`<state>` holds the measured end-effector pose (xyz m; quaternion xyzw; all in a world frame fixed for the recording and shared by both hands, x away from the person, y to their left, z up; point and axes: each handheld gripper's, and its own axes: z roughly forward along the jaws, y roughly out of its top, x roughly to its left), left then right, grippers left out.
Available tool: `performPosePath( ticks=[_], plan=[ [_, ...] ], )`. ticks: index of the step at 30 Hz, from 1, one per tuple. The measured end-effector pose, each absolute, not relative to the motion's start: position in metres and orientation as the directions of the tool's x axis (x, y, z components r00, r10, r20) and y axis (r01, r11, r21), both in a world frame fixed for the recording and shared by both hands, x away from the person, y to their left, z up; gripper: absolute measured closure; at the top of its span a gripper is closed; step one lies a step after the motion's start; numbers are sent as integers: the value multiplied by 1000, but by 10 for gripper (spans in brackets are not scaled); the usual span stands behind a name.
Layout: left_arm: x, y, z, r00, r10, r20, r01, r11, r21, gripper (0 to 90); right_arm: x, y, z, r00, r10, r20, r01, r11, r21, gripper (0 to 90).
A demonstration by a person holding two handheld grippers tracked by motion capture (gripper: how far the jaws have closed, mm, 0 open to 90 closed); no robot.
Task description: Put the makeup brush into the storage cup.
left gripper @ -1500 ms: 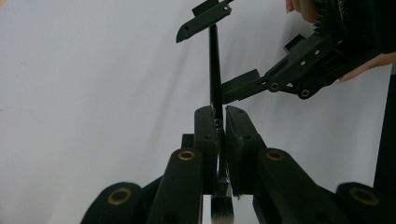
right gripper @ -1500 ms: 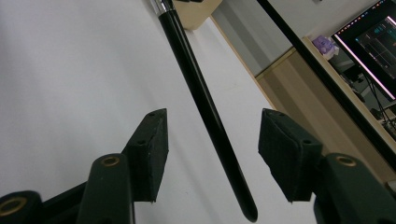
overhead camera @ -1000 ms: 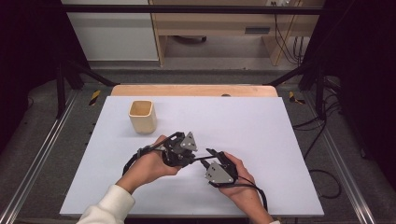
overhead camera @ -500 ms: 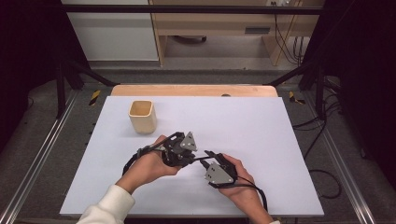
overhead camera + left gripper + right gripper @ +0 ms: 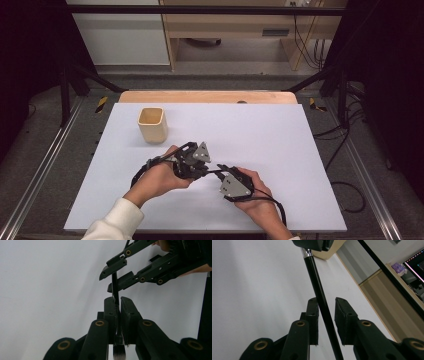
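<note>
The slim black brush (image 5: pixel 319 295) (light, stiff, probably slick along its handle) hangs above the surface (image 5: pixel 280 130). The left gripper (image 5: pixel 118 305) clamps it near the ferrule; the right gripper (image 5: pixel 325 307) straddles the handle, jaws apart, a sound hold.

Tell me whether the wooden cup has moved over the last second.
No. The wooden cup stands at the same spot on the white table near its far left corner, just as far from the table's wooden far edge as before.
</note>
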<state>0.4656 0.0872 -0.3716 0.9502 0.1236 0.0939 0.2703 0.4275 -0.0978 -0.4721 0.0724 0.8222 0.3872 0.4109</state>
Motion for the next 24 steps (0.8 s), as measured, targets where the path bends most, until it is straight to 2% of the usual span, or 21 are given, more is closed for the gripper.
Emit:
performPosePath(
  ticks=[17,24],
  plan=[
    [466,88,-370,950,297,100,196,-812,550,827,424,-96,-475,-656,382,-651,-231,720,654,820],
    [466,93,-364,940,320,122,188,-779,598,686,425,-97,-474,-657,387,-647,-224,719,658,835]
  ],
)
